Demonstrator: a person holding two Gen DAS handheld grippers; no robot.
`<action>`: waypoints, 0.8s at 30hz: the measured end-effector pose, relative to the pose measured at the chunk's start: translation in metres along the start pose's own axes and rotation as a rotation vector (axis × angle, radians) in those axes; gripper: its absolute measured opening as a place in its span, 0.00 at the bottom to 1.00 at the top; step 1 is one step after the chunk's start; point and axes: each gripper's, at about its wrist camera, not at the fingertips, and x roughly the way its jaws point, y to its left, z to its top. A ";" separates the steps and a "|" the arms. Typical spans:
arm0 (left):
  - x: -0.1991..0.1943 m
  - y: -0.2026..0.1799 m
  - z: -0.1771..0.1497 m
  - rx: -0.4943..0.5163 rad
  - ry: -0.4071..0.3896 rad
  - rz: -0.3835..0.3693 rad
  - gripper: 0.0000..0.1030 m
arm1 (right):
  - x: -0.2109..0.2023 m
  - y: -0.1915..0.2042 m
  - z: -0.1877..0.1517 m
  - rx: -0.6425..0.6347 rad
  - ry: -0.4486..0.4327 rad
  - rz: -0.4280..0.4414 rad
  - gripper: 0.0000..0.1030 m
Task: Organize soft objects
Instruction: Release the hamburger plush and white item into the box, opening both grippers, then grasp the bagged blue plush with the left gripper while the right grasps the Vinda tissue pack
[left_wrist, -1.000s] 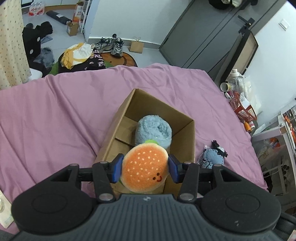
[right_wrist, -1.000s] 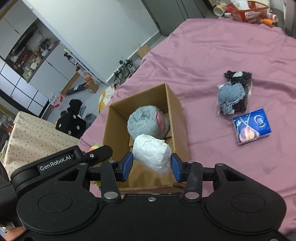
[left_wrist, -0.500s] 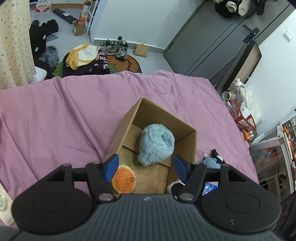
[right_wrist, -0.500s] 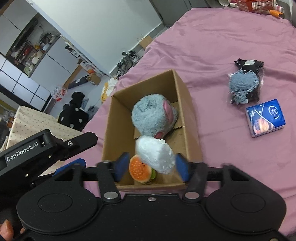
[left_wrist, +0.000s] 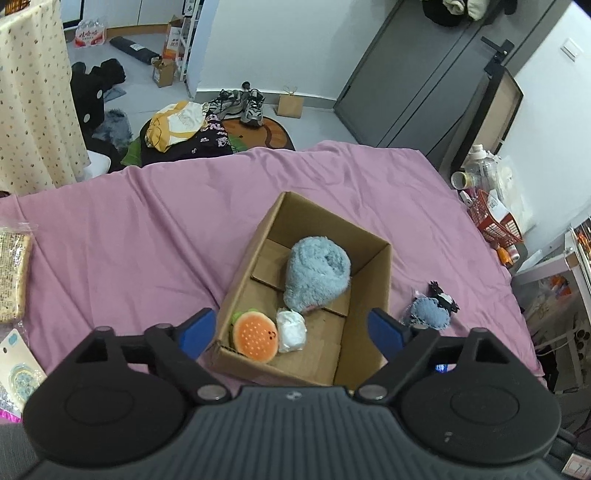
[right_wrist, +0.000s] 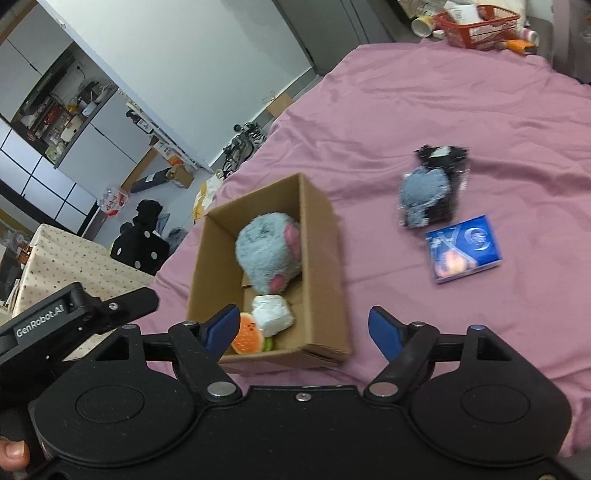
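Cardboard box (left_wrist: 369, 295) holds three toys; both hand-held grippers, left (left_wrist: 290, 330) and right (right_wrist: 303, 328), gape empty. Next, I'd guess: the grey bagged toy (right_wrist: 428, 195) on the bed.

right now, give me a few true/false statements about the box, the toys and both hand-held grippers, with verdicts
1. The burger toy lies inside the box. True.
2. The left hand-held gripper is shut on the burger toy. False: it is open and holds nothing.
3. The white bundle lies between the burger toy and the blue plush. True.
4. The right hand-held gripper holds the white bundle. False: it is open and empty.
5. The blue packet is in the box. False: it lies on the pink sheet, outside the box.
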 end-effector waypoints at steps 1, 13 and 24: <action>-0.002 -0.003 -0.002 0.009 -0.004 0.000 0.91 | -0.004 -0.004 0.000 0.001 -0.005 -0.004 0.76; -0.004 -0.049 -0.031 0.098 0.003 -0.003 1.00 | -0.040 -0.059 0.006 0.034 -0.054 -0.030 0.88; -0.005 -0.091 -0.049 0.170 -0.034 0.016 1.00 | -0.048 -0.106 0.017 0.092 -0.091 -0.014 0.89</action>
